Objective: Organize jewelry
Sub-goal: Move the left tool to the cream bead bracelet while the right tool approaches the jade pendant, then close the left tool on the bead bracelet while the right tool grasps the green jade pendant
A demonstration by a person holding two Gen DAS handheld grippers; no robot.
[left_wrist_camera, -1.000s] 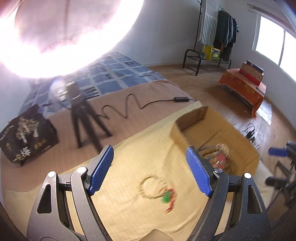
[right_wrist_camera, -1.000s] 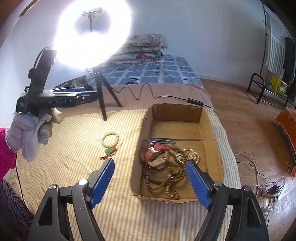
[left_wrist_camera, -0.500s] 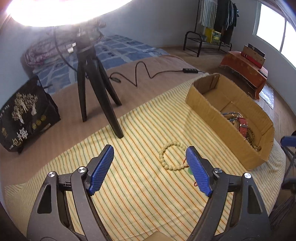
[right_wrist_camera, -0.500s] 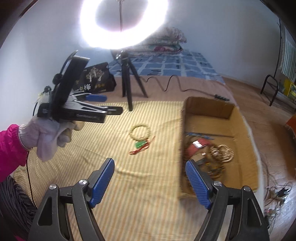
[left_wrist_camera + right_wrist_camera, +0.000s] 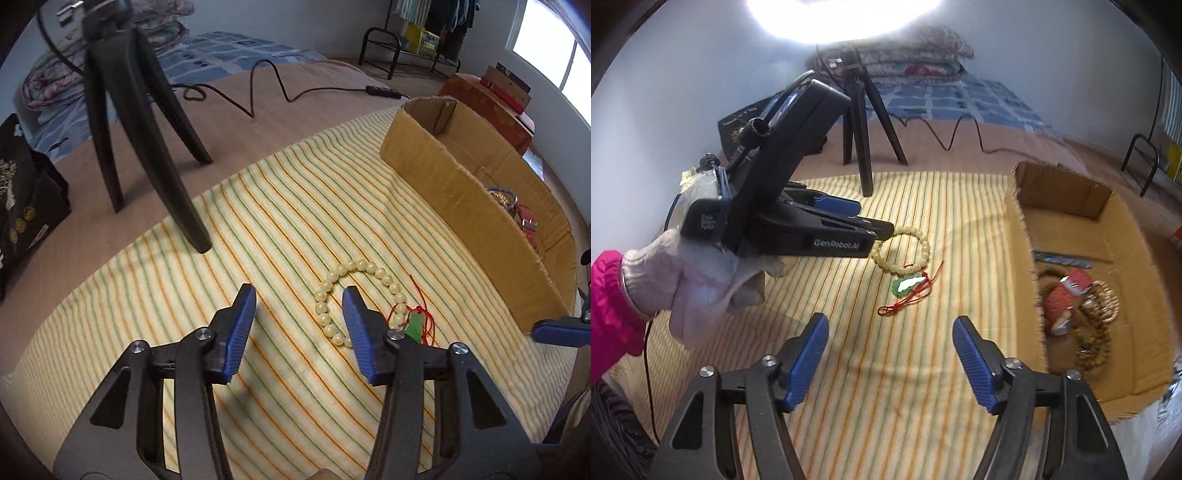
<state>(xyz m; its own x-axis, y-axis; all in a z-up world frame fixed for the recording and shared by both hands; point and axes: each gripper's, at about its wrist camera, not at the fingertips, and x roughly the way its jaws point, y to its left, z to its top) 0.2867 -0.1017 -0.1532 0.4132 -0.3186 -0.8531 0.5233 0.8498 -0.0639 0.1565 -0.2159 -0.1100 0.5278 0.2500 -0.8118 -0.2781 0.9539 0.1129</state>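
A cream bead bracelet (image 5: 334,280) lies on the striped cloth (image 5: 258,229), with a green pendant on a red cord (image 5: 415,325) beside it. My left gripper (image 5: 299,306) is open and low over the cloth, its right finger over the bracelet's ring. The right wrist view shows the bracelet (image 5: 916,254), the pendant (image 5: 907,285) and the left gripper (image 5: 871,221) at the bracelet's left edge. My right gripper (image 5: 890,350) is open and empty, nearer than the pendant. The cardboard box (image 5: 1019,236) holds wooden bead strings (image 5: 1095,339) and a red item (image 5: 1065,295).
A black tripod (image 5: 122,122) stands at the cloth's far left edge, its cable (image 5: 266,85) running across the brown bedding. A black bag (image 5: 22,199) sits at the left. The box (image 5: 461,206) lies to the right of the bracelet.
My left gripper has dropped and moved in onto the bracelet. My right gripper has swung left, away from the box, and now faces the pendant and bracelet.
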